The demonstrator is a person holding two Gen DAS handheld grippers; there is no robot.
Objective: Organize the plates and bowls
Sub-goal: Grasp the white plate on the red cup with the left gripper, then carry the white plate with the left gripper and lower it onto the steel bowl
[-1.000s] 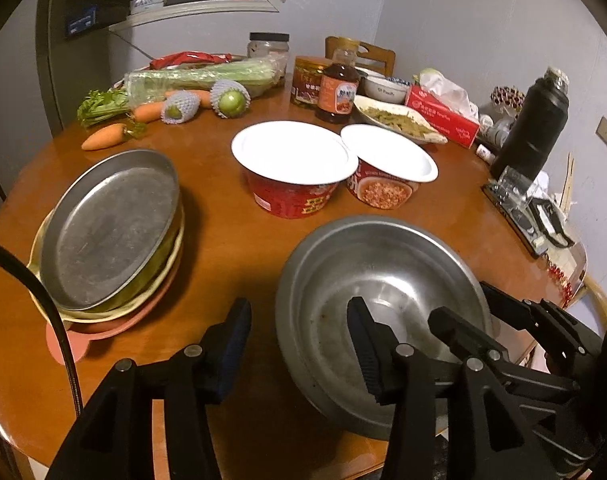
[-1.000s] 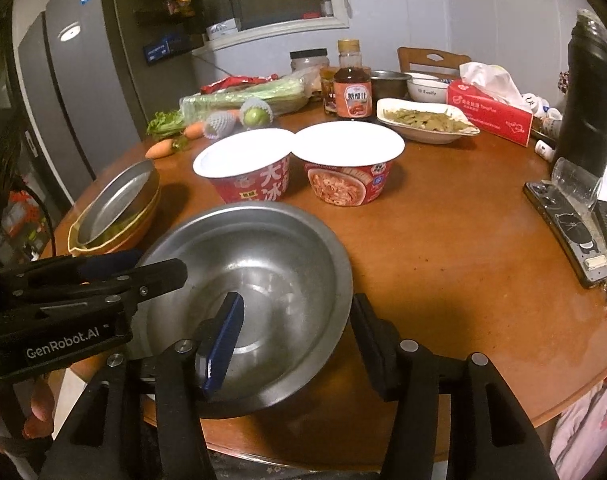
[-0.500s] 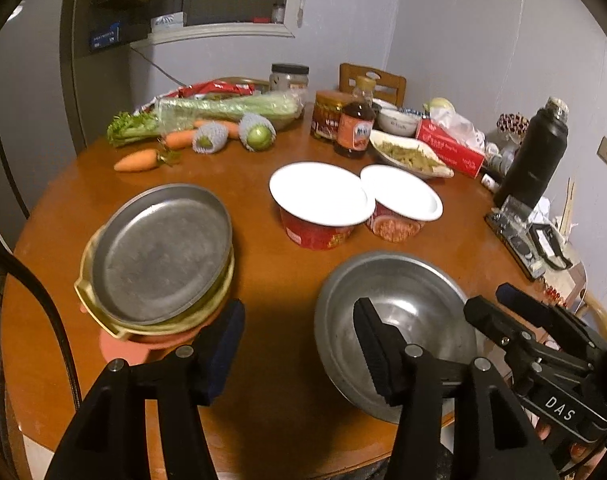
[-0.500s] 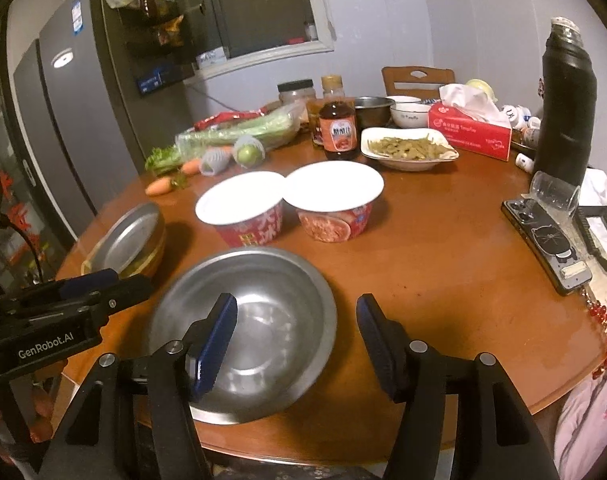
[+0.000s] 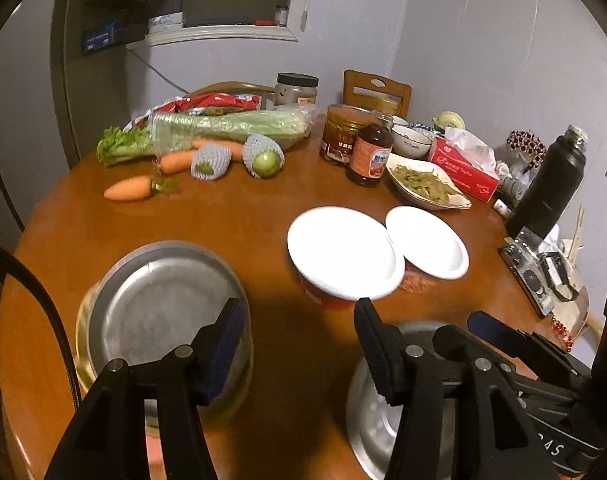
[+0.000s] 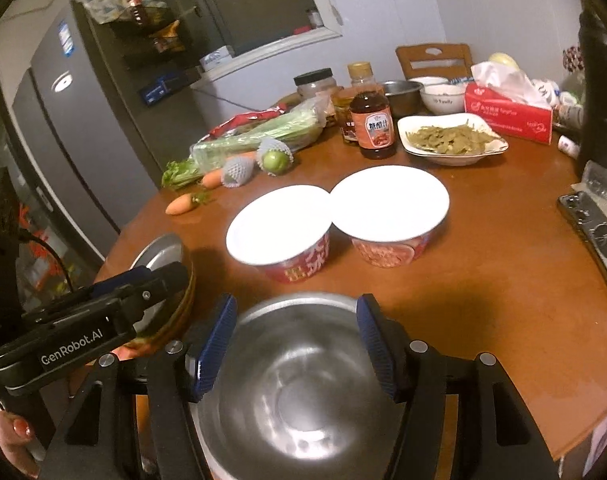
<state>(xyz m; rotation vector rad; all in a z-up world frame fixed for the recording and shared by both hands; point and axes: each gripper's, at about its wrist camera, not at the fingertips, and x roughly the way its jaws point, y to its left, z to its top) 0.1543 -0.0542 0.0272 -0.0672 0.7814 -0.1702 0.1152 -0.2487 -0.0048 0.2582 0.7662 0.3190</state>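
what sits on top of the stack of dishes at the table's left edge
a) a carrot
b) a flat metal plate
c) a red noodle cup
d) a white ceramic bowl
b: in the left wrist view a round metal plate lies topmost on the stack, above a yellowish dish rim.

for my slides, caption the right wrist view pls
Open right gripper above a steel bowl near the table edge, two lidded noodle cups beyond.
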